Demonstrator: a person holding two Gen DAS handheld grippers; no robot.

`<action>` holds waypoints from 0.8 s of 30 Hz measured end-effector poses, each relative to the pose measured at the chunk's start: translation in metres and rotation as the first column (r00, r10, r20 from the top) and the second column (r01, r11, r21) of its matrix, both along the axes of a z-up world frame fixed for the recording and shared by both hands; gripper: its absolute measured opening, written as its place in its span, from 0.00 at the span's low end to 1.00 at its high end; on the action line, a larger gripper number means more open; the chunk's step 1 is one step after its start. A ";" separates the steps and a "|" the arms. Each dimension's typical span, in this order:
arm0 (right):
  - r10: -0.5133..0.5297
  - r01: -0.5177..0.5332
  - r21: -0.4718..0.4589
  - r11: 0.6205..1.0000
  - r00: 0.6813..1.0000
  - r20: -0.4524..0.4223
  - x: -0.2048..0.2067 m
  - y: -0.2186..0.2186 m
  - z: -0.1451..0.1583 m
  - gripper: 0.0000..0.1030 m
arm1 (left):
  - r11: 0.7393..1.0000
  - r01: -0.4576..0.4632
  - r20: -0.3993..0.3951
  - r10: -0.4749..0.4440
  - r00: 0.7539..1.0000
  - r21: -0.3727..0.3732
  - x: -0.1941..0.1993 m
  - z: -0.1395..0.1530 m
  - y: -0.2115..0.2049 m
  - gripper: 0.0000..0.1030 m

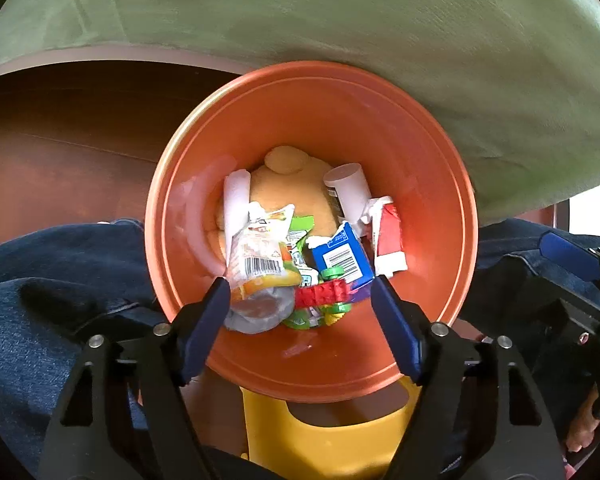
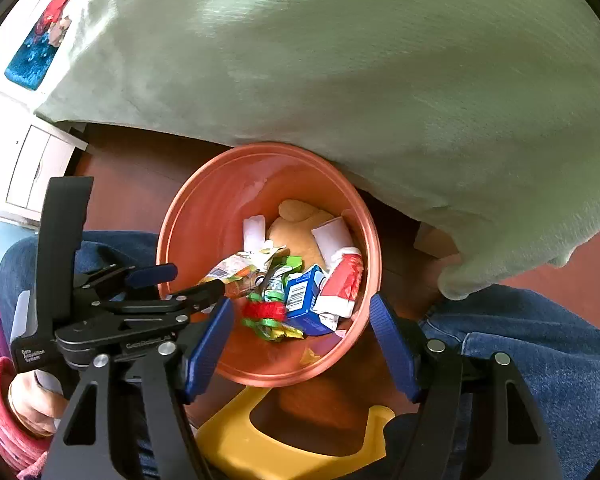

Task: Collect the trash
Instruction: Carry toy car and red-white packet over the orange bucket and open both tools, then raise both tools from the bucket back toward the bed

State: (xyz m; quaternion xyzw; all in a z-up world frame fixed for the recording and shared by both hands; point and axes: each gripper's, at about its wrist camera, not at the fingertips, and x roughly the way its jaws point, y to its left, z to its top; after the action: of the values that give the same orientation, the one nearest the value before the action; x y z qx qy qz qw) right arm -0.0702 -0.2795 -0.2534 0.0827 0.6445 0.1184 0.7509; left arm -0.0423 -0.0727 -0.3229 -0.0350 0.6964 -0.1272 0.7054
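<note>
Now | step: drop-off over orange bin [image 1: 432, 152] (pouch [image 1: 260, 264] inside) | left gripper [image 1: 300, 292], right gripper [image 2: 302, 312] spread, empty | next: seek more trash

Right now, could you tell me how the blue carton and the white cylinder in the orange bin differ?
The blue carton is a boxy, printed pack with a barcode; the white cylinder is round and mostly plain. The carton lies near the middle of the pile, the cylinder leans toward the far wall. Both rest inside the orange bin.
</note>
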 end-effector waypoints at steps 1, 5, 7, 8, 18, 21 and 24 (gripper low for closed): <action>-0.002 0.002 0.001 1.000 1.000 -0.001 0.000 -0.001 0.000 0.67 | 1.000 0.003 -0.001 -0.003 1.000 0.002 -0.001 0.000 0.000 0.69; -0.002 0.002 0.001 1.000 1.000 0.006 0.000 -0.002 0.001 0.67 | 1.000 0.012 -0.002 -0.012 1.000 0.012 -0.001 0.001 -0.002 0.69; -0.002 0.002 0.001 1.000 1.000 0.006 0.000 -0.002 0.002 0.67 | 1.000 0.013 0.001 -0.013 1.000 0.017 -0.001 0.002 -0.003 0.69; -0.003 0.003 0.002 1.000 1.000 0.005 0.000 -0.002 0.002 0.67 | 1.000 0.012 0.002 -0.012 1.000 0.018 -0.001 0.002 -0.004 0.69; -0.019 0.016 0.033 0.999 0.997 0.070 0.002 -0.006 0.029 0.67 | 1.000 -0.002 0.098 0.003 0.995 -0.013 0.004 0.045 0.003 0.70; -0.022 0.015 0.055 0.998 0.992 0.126 0.005 -0.006 0.052 0.68 | 0.998 -0.024 0.155 0.031 0.987 -0.050 0.011 0.072 0.012 0.70; -0.001 -0.010 0.051 0.999 0.975 0.224 0.011 -0.002 0.085 0.69 | 0.995 -0.046 0.227 0.064 0.972 -0.087 0.020 0.104 0.024 0.71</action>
State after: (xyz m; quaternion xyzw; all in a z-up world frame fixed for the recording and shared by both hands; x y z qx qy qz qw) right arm -0.0588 -0.2811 -0.1686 0.0866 0.5526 0.1452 0.8161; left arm -0.0221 -0.0484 -0.2186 -0.0679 0.6034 -0.1388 0.7823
